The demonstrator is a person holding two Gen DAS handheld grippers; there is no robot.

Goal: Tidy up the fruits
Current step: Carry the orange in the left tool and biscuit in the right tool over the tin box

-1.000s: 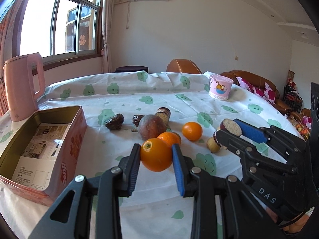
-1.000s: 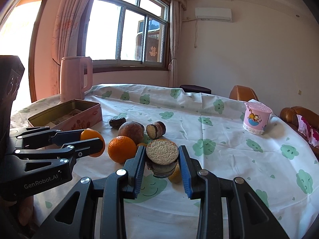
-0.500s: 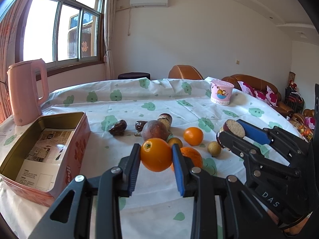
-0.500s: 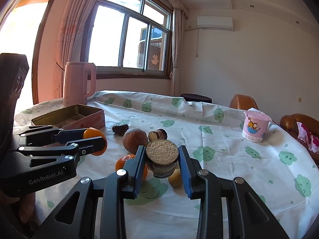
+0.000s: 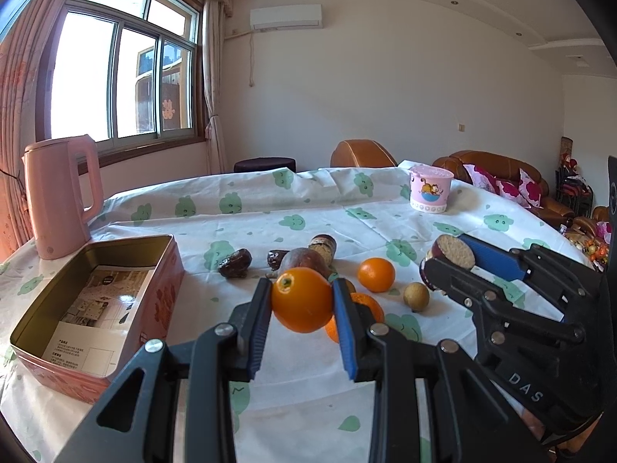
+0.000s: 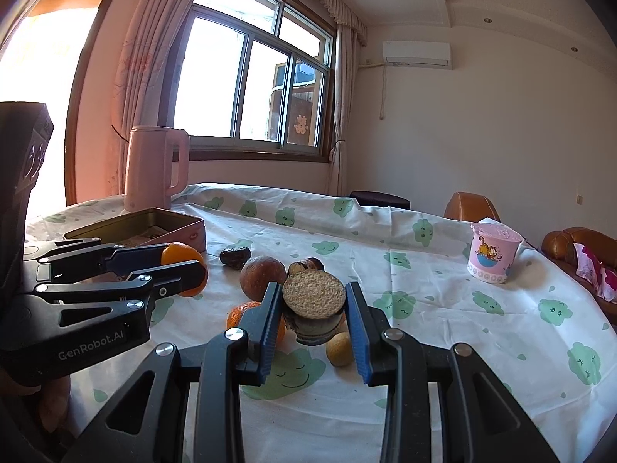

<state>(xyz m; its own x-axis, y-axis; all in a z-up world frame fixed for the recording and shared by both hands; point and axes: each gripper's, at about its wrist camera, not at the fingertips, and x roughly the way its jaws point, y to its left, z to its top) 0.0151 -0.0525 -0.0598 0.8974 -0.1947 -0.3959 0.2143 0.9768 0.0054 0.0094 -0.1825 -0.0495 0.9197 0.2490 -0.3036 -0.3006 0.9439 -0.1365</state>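
My left gripper (image 5: 302, 301) is clamped on an orange (image 5: 302, 299), lifted off the tablecloth (image 5: 270, 223); it's round so no real long axis, green stem scar faces up and toward me at about 11 o'clock on the fruit. My right gripper (image 6: 313, 303) is clamped on a short sugarcane piece (image 6: 314, 295), dark purple skin, pale cut end facing the camera, long axis running away from me along the fingers, also held in the air. From the left wrist view the right gripper (image 5: 449, 260) sits at 3 o'clock with that cane end showing; from the right wrist view the left gripper (image 6: 181, 266) is at 9 o'clock with the orange (image 6: 184, 256). Below, on the cloth: another orange (image 5: 376, 274) at 1 o'clock, one more half hidden behind my left finger, a small yellow-brown fruit (image 5: 416, 296), a brown round fruit (image 5: 304, 260), two dates (image 5: 235, 264), a second cane piece (image 5: 324, 245). Open tin box (image 5: 96, 301) at 9 o'clock, pink kettle (image 5: 58, 196) behind it, pink cup (image 5: 430, 189) far at 1 o'clock. Versus a second ago: both grips unchanged, both views tilted up, table items sit lower in frame, held orange now clear above the pile.
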